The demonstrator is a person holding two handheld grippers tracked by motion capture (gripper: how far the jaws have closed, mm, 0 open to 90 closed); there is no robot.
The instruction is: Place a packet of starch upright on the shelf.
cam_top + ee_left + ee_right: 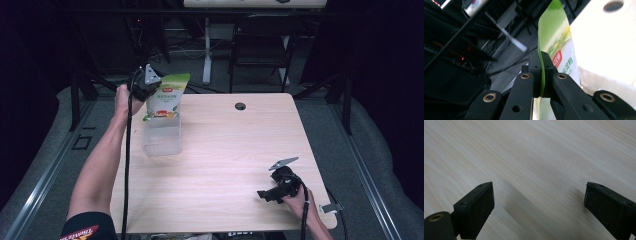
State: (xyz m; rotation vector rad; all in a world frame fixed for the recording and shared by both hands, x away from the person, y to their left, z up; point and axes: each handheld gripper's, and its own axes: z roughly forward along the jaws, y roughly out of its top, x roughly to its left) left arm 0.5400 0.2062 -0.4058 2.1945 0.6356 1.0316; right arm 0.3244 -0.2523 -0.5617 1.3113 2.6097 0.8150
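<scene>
Pinching the green-and-white pouch (168,95) by its upper edge, the left gripper (541,72) has its jaws pressed flat on the film; the pouch is held over the clear plastic container (162,136) at ten o'clock on the table (235,150). The step in hand is judged to be lifting or emptying the pouch there. At five o'clock the right gripper (537,205) is rested, jaws spread, nothing between. Next, support or tilting of the pouch is called for.

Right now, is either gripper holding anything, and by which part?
The left gripper pinches the green-and-white printed pouch by its upper side edge. The right gripper holds nothing.
</scene>
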